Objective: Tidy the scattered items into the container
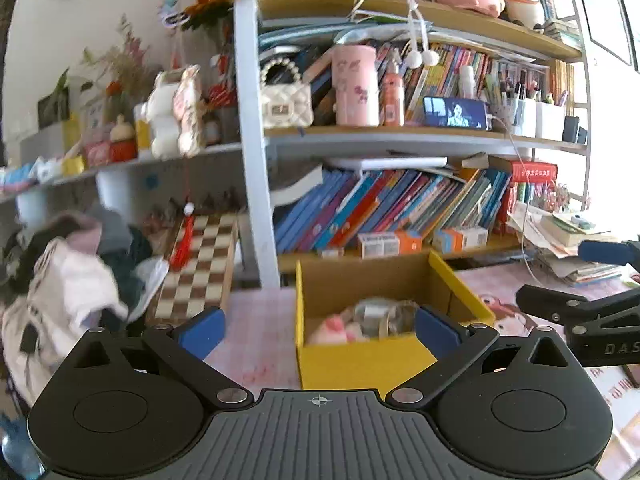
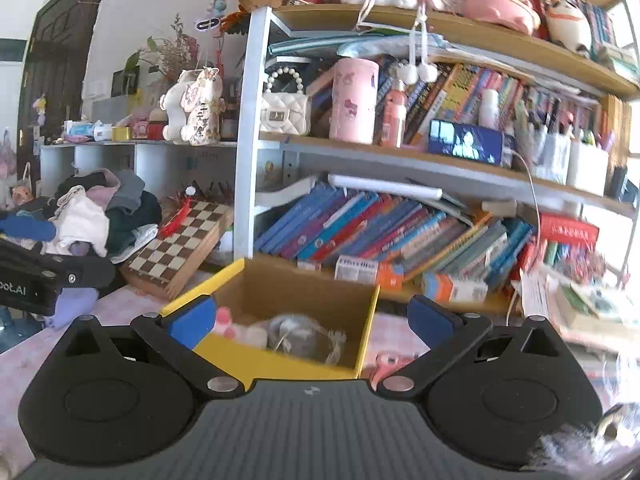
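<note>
Grippers both sit spread wide and empty: left gripper (image 1: 318,330), right gripper (image 2: 310,318). They're parked facing the yellow-edged cardboard box (image 1: 360,364), probably because the pink toy (image 1: 340,330) and clear plastic-wrapped bundle (image 1: 380,316) already lie inside.

matt yellow cardboard box (image 1: 360,364) with crinkly clear plastic bag (image 2: 304,336) inside, glossy wooden chessboard (image 2: 176,248)

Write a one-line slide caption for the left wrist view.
Open left gripper faces a yellow cardboard box already holding a pink toy and a clear plastic-wrapped item.
</note>
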The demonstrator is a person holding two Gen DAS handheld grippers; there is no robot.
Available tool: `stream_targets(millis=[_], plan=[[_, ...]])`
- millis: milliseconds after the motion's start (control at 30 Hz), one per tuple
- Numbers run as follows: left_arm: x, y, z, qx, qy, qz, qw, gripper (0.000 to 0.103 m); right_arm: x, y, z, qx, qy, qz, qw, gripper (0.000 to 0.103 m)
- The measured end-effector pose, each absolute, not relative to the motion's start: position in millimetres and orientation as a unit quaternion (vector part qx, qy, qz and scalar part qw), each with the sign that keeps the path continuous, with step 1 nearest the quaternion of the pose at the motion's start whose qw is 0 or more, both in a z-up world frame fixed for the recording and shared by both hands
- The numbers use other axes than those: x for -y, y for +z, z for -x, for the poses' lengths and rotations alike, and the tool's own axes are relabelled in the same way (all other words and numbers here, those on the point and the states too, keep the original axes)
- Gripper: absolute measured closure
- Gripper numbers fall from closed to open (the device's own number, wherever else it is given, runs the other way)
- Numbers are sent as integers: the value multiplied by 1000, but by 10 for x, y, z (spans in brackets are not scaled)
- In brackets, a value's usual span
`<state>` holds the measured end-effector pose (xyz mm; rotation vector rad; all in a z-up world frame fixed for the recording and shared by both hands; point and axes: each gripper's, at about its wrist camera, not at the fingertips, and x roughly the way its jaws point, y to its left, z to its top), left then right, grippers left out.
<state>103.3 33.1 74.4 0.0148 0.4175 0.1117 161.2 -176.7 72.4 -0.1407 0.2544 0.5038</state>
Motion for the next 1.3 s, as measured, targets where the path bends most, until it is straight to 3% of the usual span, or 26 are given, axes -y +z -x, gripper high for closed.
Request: stream_targets(millis=[667,1300], plan=[[-148,19,-219,-311,85,-5,947,1,1758,-59,-734,-295,221,60,928,0],[-38,-118,-157,-354,69,1,933,0,1769,-138,-582,-322,205,83,920,0]])
